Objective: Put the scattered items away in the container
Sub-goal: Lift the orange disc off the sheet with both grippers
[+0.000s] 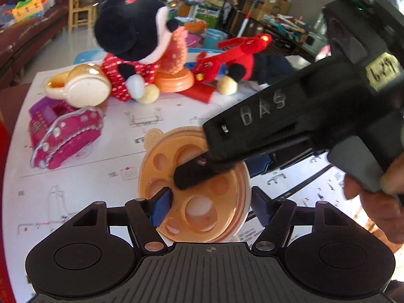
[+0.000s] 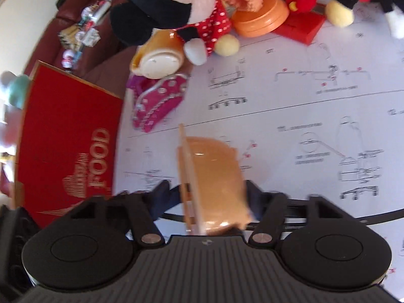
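Observation:
An orange perforated toy bowl (image 1: 197,189) sits between the blue pads of my left gripper (image 1: 212,205), which is shut on its rim. My right gripper (image 2: 205,202) is also shut on the orange bowl (image 2: 214,179), seen edge-on, with one finger inside it; the right gripper's body (image 1: 290,126) crosses the left wrist view from the right. A Minnie plush (image 1: 133,43), a beige toy cup (image 1: 80,85), a pink toy purse (image 1: 63,131), an orange base (image 1: 174,79) and a red plush (image 1: 234,55) lie on the paper-covered table (image 1: 121,171).
A red box lid marked FOOD (image 2: 68,146) lies at the table's left edge in the right wrist view. A brown sofa (image 1: 22,38) with toys stands at the left. Cluttered shelves and boxes fill the background.

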Demonstrator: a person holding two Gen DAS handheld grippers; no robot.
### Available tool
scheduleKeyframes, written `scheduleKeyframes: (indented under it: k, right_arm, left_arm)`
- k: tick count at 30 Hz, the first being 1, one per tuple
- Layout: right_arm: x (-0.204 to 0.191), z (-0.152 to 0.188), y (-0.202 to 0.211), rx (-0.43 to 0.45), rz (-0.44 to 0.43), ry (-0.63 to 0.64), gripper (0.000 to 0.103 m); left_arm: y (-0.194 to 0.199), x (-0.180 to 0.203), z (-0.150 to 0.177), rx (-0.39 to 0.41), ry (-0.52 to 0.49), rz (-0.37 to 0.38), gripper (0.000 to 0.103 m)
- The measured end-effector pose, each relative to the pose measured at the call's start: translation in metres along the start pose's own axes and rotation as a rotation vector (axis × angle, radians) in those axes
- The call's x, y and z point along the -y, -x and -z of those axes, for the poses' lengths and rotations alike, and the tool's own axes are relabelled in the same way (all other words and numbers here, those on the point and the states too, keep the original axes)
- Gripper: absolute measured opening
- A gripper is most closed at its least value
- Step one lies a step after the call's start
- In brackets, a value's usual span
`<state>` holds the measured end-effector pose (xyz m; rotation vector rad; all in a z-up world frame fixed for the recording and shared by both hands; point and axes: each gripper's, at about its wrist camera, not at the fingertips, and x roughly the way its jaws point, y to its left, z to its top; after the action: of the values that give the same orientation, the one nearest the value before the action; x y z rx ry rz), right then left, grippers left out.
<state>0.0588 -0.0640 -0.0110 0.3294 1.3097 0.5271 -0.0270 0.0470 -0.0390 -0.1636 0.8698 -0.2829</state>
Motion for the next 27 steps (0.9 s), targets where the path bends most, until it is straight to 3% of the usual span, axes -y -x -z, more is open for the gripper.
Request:
scheduleKeyframes:
  k: [2,4,9,16,18,19,22,27]
  right_arm:
    - [-0.004,0.001,0.004,0.019,0.005,0.016,0.054]
    - [-0.009,0.000,0.007,0.035,0.013,0.023,0.053]
    - [-0.018,0.002,0.008,0.023,0.037,0.033,0.053]
    - [-0.040,0.008,0.007,-0.012,0.004,0.035,0.057]
    - [-0.046,0.012,0.008,-0.010,0.007,0.054,0.062]
    - [-0.047,0.013,0.009,-0.007,0.009,0.055,0.066]
    - [-0.042,0.013,0.014,0.006,-0.008,0.030,0.066]
    - [-0.038,0.011,0.020,0.031,-0.017,-0.004,0.074]
  left_arm:
    - [0.007,-0.003,0.000,0.015,0.020,-0.024,0.083]
    - [0.017,-0.005,0.001,0.041,0.040,-0.037,0.086]
    - [0.033,0.007,0.011,0.057,-0.001,-0.092,0.087]
    - [0.024,0.026,0.017,0.053,-0.074,-0.157,0.086]
    - [0.023,0.023,0.019,0.045,-0.079,-0.182,0.071]
    - [0.021,0.017,0.019,0.024,-0.057,-0.180,0.048]
    - [0.029,0.001,0.021,0.028,0.020,-0.134,0.046]
    - [0.035,-0.001,0.026,0.025,0.030,-0.125,0.046]
